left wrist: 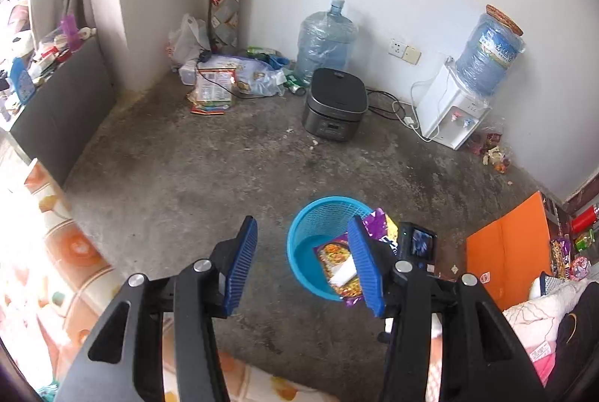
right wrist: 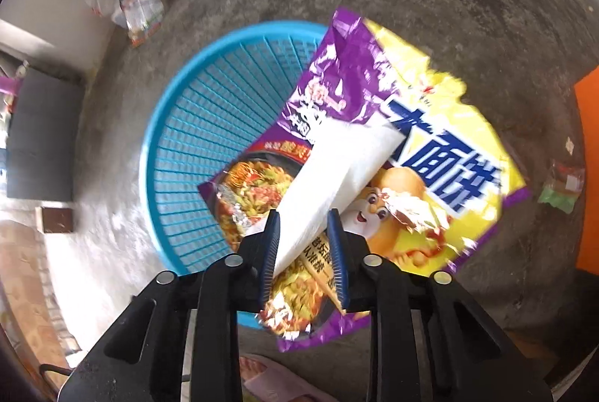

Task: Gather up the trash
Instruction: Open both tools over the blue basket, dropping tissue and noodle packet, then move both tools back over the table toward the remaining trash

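A blue mesh basket (left wrist: pixel 310 214) (right wrist: pixel 179 124) stands on the concrete floor. A purple and yellow noodle wrapper (right wrist: pixel 430 147) (left wrist: pixel 333 252) lies across its rim and partly inside it. On the wrapper rests a white folded paper (right wrist: pixel 337 169) (left wrist: pixel 342 274). My right gripper (right wrist: pixel 304 212) points down over the basket with the paper's narrow end between its pads; the paper leans on the left pad and a gap shows at the right pad. My left gripper (left wrist: pixel 302 220) hangs open and empty above the floor, just left of the basket.
A dark rice cooker (left wrist: pixel 335 106), a water jug (left wrist: pixel 325 38) and a white dispenser (left wrist: pixel 449 109) stand along the far wall. Litter lies in the corner (left wrist: pixel 224 79) and by the dispenser (left wrist: pixel 492 151). An orange board (left wrist: pixel 509 244) is right; a small green wrapper (right wrist: pixel 561 188) lies nearby.
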`<move>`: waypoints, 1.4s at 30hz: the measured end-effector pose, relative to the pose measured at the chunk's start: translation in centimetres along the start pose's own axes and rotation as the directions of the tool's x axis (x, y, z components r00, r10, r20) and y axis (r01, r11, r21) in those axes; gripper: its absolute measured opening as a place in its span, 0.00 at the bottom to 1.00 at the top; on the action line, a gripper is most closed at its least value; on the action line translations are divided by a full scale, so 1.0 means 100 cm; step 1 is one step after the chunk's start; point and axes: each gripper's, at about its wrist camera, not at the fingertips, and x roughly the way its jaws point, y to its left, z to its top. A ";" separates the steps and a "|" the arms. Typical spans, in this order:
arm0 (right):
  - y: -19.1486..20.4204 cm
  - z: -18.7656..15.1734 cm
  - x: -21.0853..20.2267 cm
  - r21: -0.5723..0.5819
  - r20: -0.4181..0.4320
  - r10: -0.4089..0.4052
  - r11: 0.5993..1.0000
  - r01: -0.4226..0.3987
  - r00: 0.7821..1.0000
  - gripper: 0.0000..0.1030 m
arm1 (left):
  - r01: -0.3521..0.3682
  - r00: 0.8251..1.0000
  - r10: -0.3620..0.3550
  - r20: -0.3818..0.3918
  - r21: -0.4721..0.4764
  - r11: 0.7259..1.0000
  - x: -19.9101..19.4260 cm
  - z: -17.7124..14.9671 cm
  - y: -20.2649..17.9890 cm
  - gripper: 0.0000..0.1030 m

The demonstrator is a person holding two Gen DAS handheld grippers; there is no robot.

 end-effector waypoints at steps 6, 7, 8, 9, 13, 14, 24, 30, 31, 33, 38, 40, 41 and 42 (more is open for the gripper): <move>0.026 0.016 0.096 -0.189 -0.185 -0.251 0.958 0.216 0.950 0.20 | -0.078 0.996 0.081 0.022 -0.136 0.988 -0.087 -0.047 0.076 0.48; 0.028 0.018 0.111 -0.215 -0.211 -0.287 0.946 0.243 0.934 0.20 | -0.098 0.994 0.103 0.026 -0.155 0.983 -0.100 -0.056 0.086 0.48; 0.030 0.019 0.123 -0.236 -0.227 -0.321 0.934 0.268 0.919 0.20 | -0.120 0.991 0.127 0.031 -0.179 0.977 -0.112 -0.065 0.096 0.49; 0.032 0.020 0.134 -0.261 -0.234 -0.356 0.919 0.294 0.905 0.20 | -0.139 0.988 0.149 0.037 -0.203 0.969 -0.125 -0.075 0.105 0.49; 0.041 0.030 0.143 -0.266 -0.216 -0.316 0.929 0.255 0.924 0.24 | -0.227 0.968 0.248 0.047 -0.268 0.937 -0.161 -0.107 0.134 0.50; 0.045 0.031 0.136 -0.272 -0.189 -0.312 0.928 0.256 0.931 0.31 | -0.246 0.962 0.269 0.046 -0.278 0.928 -0.167 -0.114 0.140 0.51; 0.062 -0.007 -0.015 -0.312 0.106 -0.056 0.946 0.087 0.993 0.44 | -0.237 0.928 0.323 0.187 -0.372 0.897 -0.211 -0.149 0.169 0.60; 0.117 -0.044 -0.161 -0.423 0.335 0.170 0.906 -0.014 0.927 0.60 | -0.251 0.866 0.396 0.306 -0.419 0.873 -0.261 -0.173 0.174 0.80; 0.130 -0.049 -0.183 -0.454 0.368 0.213 0.891 -0.025 0.905 0.62 | -0.258 0.848 0.416 0.327 -0.430 0.865 -0.271 -0.180 0.174 0.83; 0.159 -0.063 -0.226 -0.528 0.437 0.301 0.849 -0.030 0.847 0.75 | -0.269 0.817 0.450 0.360 -0.452 0.851 -0.290 -0.195 0.174 0.87; 0.191 -0.116 -0.306 -0.698 0.512 0.544 0.715 -0.048 0.664 0.93 | -0.279 0.752 0.515 0.411 -0.509 0.814 -0.331 -0.241 0.175 0.93; 0.203 -0.141 -0.316 -0.761 0.447 0.602 0.645 -0.073 0.661 0.93 | -0.280 0.742 0.527 0.414 -0.523 0.805 -0.342 -0.260 0.175 0.93; 0.211 -0.153 -0.319 -0.789 0.400 0.622 0.608 -0.094 0.673 0.93 | -0.269 0.742 0.522 0.420 -0.526 0.806 -0.346 -0.270 0.174 0.94; 0.217 -0.167 -0.319 -0.817 0.340 0.645 0.563 -0.125 0.684 0.93 | -0.248 0.746 0.506 0.433 -0.525 0.814 -0.349 -0.282 0.174 0.94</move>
